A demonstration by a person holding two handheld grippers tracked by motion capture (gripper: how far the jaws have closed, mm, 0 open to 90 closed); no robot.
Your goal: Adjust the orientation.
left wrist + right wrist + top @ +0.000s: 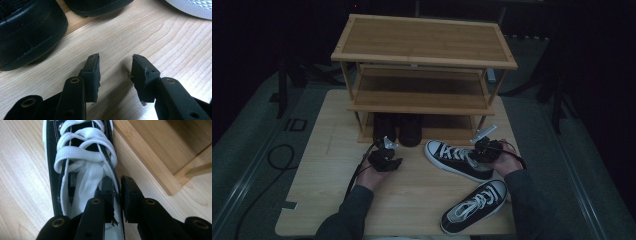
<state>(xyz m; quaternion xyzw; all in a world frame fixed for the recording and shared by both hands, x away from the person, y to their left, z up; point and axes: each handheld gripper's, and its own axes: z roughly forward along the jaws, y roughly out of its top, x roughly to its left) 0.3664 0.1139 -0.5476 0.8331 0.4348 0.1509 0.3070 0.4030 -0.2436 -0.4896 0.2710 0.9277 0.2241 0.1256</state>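
Observation:
A black canvas sneaker (456, 159) with white laces lies on the table in front of the wooden shoe rack (422, 75). My right gripper (486, 148) is shut on that sneaker's side wall (115, 187), one jaw inside the shoe and one outside. A second black sneaker (476, 205) lies nearer the table's front edge. My left gripper (386, 156) is open above bare table, its pads (92, 72) holding nothing. A pair of black shoes (398, 128) stands on the rack's bottom shelf, and their toes (27, 32) appear just beyond the left gripper.
The rack has three shelves; the top (422, 40) and middle (422, 92) ones are bare. The light wooden table (327, 190) has free room at its left. A black cable (277, 160) loops on the floor to the left.

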